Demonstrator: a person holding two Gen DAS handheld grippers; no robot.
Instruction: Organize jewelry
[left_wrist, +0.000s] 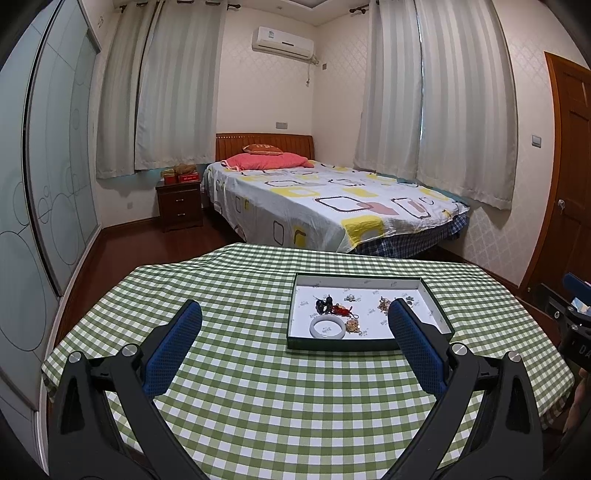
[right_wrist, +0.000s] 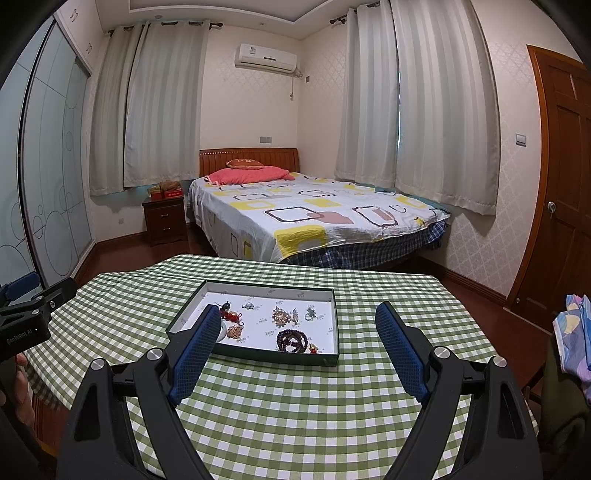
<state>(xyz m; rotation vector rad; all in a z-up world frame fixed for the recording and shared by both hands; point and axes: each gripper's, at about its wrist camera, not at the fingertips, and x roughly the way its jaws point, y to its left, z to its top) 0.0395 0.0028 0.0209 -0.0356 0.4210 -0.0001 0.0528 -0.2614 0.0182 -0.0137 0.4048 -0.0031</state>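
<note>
A shallow dark-green tray (left_wrist: 369, 345) (right_wrist: 258, 355) with a white floor lies on the green checked tablecloth. In it lie a white bangle (left_wrist: 327, 327), a red knotted cord charm (left_wrist: 341, 309) (right_wrist: 231, 315), a dark bead bracelet (right_wrist: 291, 339), a pale bead cluster (right_wrist: 280, 316) and small metal pieces. My left gripper (left_wrist: 295, 308) hovers over the cloth left of the tray, open with nothing between its fingers; its right finger hides the tray's near right part. My right gripper (right_wrist: 298, 312) is open and holds nothing, just short of the tray; its left finger covers part of the bangle.
The table (left_wrist: 258, 406) is round-edged, with a red-brown floor beyond. A bed (left_wrist: 325, 210) stands behind it, a nightstand (left_wrist: 180, 205) to the left, a wooden door (right_wrist: 565, 184) to the right. The other gripper shows at each view's edge. Folded cloth (right_wrist: 572, 332) lies far right.
</note>
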